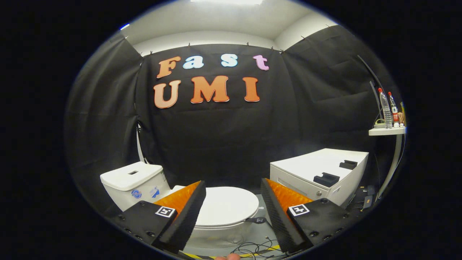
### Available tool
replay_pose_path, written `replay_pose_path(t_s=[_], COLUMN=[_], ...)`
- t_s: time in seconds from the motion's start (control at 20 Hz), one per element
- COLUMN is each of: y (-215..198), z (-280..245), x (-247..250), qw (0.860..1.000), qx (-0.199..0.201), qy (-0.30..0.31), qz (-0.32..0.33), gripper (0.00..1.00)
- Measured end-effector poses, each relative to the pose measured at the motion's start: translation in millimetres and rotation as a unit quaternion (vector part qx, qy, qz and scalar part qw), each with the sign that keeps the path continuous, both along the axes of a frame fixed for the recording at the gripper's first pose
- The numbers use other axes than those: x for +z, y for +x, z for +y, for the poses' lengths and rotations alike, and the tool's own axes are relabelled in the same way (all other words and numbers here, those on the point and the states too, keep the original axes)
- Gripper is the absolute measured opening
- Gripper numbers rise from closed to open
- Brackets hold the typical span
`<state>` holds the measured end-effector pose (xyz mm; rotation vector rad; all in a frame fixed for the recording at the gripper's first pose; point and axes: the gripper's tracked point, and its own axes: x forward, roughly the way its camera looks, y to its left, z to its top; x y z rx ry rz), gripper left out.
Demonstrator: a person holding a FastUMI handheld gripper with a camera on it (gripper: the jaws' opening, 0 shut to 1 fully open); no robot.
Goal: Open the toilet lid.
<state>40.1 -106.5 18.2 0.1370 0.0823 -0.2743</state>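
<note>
Gripper view: gripper (232, 213) fingers spread wide, holding nothing. Toilet lid (225, 206) down flat on the bowl, seen between and just beyond the fingers. Tank (131, 180) behind it; white cabinet (319, 173) stands beside the toilet, cables (252, 248) on floor.

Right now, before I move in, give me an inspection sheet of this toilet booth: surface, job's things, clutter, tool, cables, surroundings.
Surface: grey floor with a yellow-black striped tape line near the fingers.
Job's things: toilet lid shut, lying flat on the bowl; a small dark tab at its front edge; cistern behind it.
Clutter: two bottles on a small white shelf.
Tool: tool open, fingers apart, the lid beyond and between them, nothing touched.
Cables: loose wires on the floor ahead of the bowl.
Surroundings: white cabinet beside the toilet; black cloth walls.
</note>
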Motion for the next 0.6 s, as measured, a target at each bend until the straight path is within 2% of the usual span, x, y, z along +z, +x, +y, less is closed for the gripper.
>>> replay_pose_path(t_s=[0.15, 0.3, 0.45, 0.6], y=[7, 20, 31, 31], z=[-6, -15, -25, -61], x=[-20, -49, -95, -144], qw=[1.000, 0.995, 0.976, 0.956], qx=[0.003, -0.001, -0.010, -0.058], qy=[0.021, 0.096, 0.213, 0.280], qz=[0.016, 0.031, 0.047, 0.058], gripper=[0.98, 0.99, 0.99, 0.99])
